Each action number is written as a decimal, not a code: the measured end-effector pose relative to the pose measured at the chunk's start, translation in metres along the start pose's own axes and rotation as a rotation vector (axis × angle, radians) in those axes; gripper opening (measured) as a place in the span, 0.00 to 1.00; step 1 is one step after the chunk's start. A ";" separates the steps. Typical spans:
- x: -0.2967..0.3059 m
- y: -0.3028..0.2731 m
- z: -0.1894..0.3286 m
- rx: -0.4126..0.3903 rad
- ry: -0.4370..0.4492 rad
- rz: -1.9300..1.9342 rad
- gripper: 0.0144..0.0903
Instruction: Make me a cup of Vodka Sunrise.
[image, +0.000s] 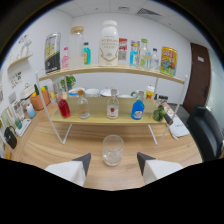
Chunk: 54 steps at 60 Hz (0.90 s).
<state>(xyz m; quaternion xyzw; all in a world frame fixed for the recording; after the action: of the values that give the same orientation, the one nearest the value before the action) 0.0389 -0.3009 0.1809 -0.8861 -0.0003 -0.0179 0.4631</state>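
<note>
An office room set up as a drinks station: a ceiling of tiles with a vent (148, 11) at 1 o'clock, a dark door (199, 75) at 3 o'clock, a black chair (209, 134) at 4 o'clock, and a two-tier rack (112, 71) of bottles at 12 o'clock on a wooden table (45, 145).

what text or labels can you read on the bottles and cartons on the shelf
No text can be read.
Large white bottle on the top shelf: printed label, too blurred.
Yellow and black carton: print too blurred.
Clear bottle with a red mark on the lower shelf: label too small.
Empty glass ahead of the open gripper: no marking seen.
</note>
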 end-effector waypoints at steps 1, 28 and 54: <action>0.000 0.000 0.000 0.001 0.002 0.001 0.94; -0.049 0.028 -0.030 0.043 -0.010 0.054 0.93; -0.172 -0.073 0.050 0.290 -0.129 0.073 0.93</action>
<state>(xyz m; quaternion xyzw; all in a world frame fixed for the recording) -0.1329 -0.2156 0.2065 -0.8085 -0.0004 0.0564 0.5857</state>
